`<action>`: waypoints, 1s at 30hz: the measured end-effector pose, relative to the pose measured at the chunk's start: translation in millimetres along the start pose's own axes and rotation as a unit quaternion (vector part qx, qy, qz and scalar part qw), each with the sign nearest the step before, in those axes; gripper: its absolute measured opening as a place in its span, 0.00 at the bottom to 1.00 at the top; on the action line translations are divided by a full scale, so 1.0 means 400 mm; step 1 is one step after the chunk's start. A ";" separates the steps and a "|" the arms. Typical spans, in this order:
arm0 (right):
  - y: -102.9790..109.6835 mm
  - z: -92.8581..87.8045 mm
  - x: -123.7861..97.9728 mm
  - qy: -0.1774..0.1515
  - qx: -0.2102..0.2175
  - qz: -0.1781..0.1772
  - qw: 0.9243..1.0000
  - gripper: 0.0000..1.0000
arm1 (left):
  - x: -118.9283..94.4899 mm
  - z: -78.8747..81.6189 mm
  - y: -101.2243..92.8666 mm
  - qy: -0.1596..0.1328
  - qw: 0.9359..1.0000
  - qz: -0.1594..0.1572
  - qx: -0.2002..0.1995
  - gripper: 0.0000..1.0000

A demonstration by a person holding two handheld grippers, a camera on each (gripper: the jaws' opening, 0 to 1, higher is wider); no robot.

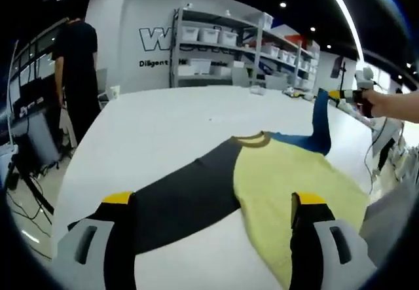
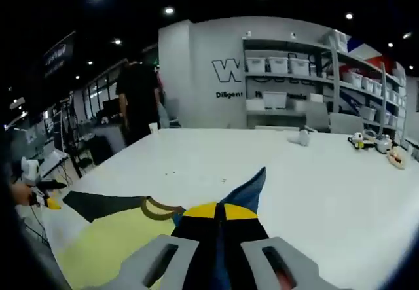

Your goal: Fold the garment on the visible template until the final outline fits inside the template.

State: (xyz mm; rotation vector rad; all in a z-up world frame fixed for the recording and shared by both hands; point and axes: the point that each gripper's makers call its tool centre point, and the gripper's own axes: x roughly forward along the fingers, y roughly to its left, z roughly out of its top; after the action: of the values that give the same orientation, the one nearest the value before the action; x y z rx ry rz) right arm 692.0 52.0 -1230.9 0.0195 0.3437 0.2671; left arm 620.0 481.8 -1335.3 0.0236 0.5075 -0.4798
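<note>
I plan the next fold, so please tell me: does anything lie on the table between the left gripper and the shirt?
Nothing visible does. The left gripper is open just over the shirt, with only bare white table around it.

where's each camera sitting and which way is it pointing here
Left gripper view: rides on the left gripper, looking across the white table at the shirt, jaws open over it; the person's right hand lifts the blue sleeve.
Right gripper view: rides on the right gripper, jaws shut on the blue sleeve, facing the shelves; the person's left hand shows at the left edge.
Shared: table, shirt, shelves, a standing person in black.
</note>
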 end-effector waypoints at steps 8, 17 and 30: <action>0.173 0.040 0.108 -0.005 -0.011 0.073 0.997 0.00 | -0.026 0.014 -0.011 -0.014 1.000 0.000 0.005 0.99; 0.368 -0.014 0.170 0.025 -0.036 0.152 0.987 0.00 | -0.047 -0.009 -0.002 -0.015 1.000 0.009 -0.003 0.99; 0.569 -0.281 0.241 0.123 -0.125 0.194 0.965 0.00 | -0.069 -0.042 0.009 0.005 1.000 0.014 -0.002 0.99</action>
State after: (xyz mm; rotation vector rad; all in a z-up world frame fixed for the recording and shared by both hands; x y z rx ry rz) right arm 683.6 293.7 -1354.2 -0.1988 0.5511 0.7041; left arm 592.9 499.4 -1337.4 0.0286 0.5180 -0.4513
